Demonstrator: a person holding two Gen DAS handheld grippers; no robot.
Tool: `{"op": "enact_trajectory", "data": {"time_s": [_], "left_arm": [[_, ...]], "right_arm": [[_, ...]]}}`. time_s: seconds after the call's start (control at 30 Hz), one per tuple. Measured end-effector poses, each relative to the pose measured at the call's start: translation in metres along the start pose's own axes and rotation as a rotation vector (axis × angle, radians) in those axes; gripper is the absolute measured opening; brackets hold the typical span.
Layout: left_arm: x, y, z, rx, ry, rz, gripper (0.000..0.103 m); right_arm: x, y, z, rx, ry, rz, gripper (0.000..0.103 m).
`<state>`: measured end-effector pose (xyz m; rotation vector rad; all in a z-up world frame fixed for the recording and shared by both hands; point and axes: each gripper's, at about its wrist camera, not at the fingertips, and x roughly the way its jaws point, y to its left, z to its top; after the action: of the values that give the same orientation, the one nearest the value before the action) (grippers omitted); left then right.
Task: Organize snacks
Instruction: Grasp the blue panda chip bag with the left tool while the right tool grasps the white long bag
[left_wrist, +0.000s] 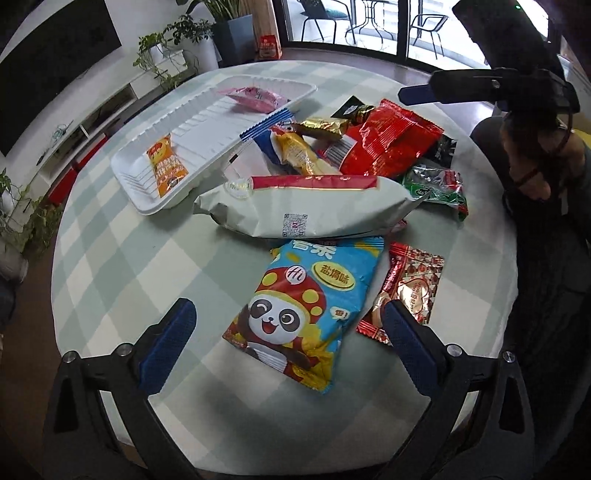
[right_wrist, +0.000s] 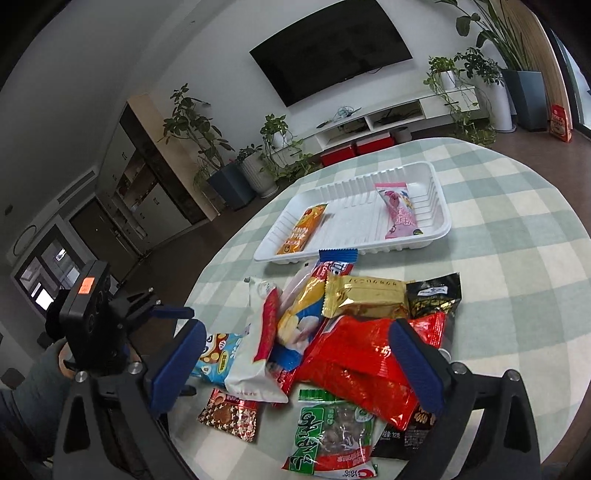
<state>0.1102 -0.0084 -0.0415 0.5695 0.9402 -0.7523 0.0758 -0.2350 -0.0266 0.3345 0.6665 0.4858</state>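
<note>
A white tray (left_wrist: 207, 162) (right_wrist: 439, 225) on the round table holds an orange packet (left_wrist: 165, 166) (right_wrist: 303, 229) and a pink packet (left_wrist: 255, 98) (right_wrist: 397, 211). A pile of snacks lies beside it: a big white bag (left_wrist: 306, 210) (right_wrist: 258, 354), a red bag (left_wrist: 388, 138) (right_wrist: 354, 365), a gold packet (right_wrist: 364, 301), a green packet (right_wrist: 328, 432). My left gripper (left_wrist: 290, 325) is open above the blue panda bag (left_wrist: 301, 310). My right gripper (right_wrist: 295, 354) is open over the red bag, touching nothing.
The table has a green checked cloth (left_wrist: 122, 258) (right_wrist: 517, 258). A small red-and-silver packet (left_wrist: 406, 288) (right_wrist: 231, 413) lies by the panda bag. The person's arm (left_wrist: 546, 177) is at the right. Plants and a TV stand line the wall.
</note>
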Motion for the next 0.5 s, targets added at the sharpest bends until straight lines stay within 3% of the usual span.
{"op": "enact_trajectory", "data": {"time_s": [0.23,0.37,0.5], "left_arm": [[0.019,0.000,0.012,0.137,0.059,-0.054,0.102],[0.032,0.006,0.021,0.151,0.091,-0.085,0.101],[0.042,0.010,0.027,0.150,0.116,-0.132,0.086]], "right_arm": [[0.005,0.004,-0.004,-0.012,0.028,0.023,0.101],[0.007,0.003,-0.005,-0.012,0.034,0.022,0.101],[0.006,0.001,-0.006,-0.002,0.036,0.021,0.101]]}}
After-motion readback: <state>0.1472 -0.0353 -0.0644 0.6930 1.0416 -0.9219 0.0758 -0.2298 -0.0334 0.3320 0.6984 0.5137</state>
